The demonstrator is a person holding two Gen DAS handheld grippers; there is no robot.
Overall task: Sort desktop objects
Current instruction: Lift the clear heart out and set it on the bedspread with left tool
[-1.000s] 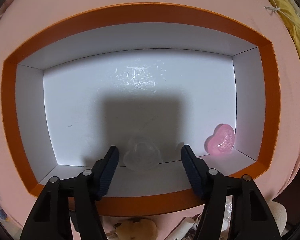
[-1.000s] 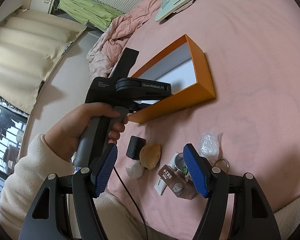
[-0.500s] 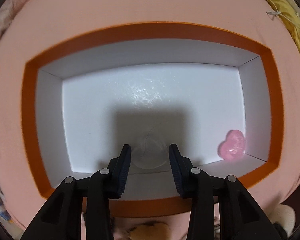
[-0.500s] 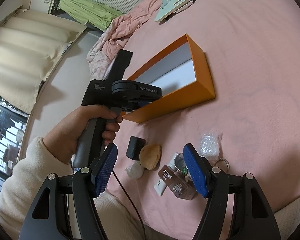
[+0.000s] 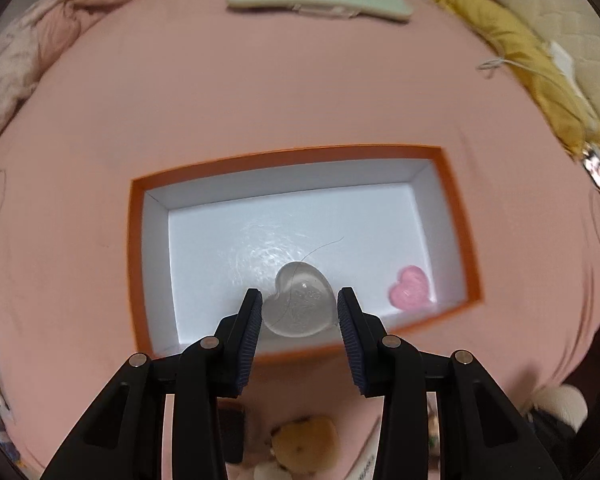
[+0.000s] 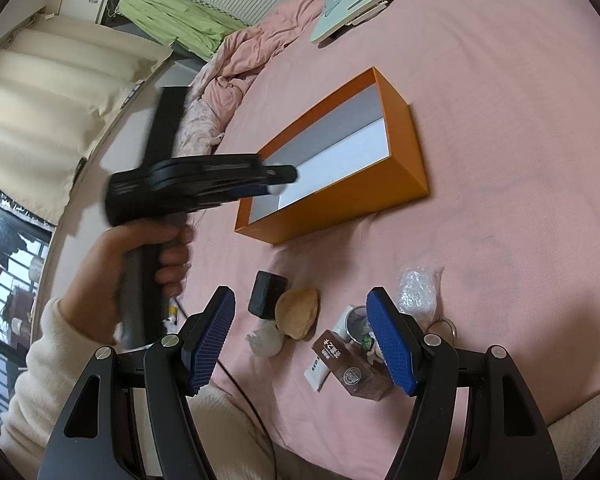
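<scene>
Over the orange box (image 5: 456, 216), the left hand-held gripper (image 5: 299, 312) holds a clear heart (image 5: 300, 304) tight between its blue pads (image 5: 252, 320). Its jaws have just been closing, and the heart sits between them, up off the white floor of the box. It looks like glass, smooth and see-through, with a thin hair across it. A pink heart (image 5: 410, 288) lies in the box corner, so I think hearts go together here. The right hand-held gripper (image 6: 302, 334) hangs wide and holds nothing, above a small pile on the pink bed (image 6: 500, 160): a black block (image 6: 266, 294), a tan shell (image 6: 298, 310) and a brown packet (image 6: 352, 372), likely waiting their turn.
</scene>
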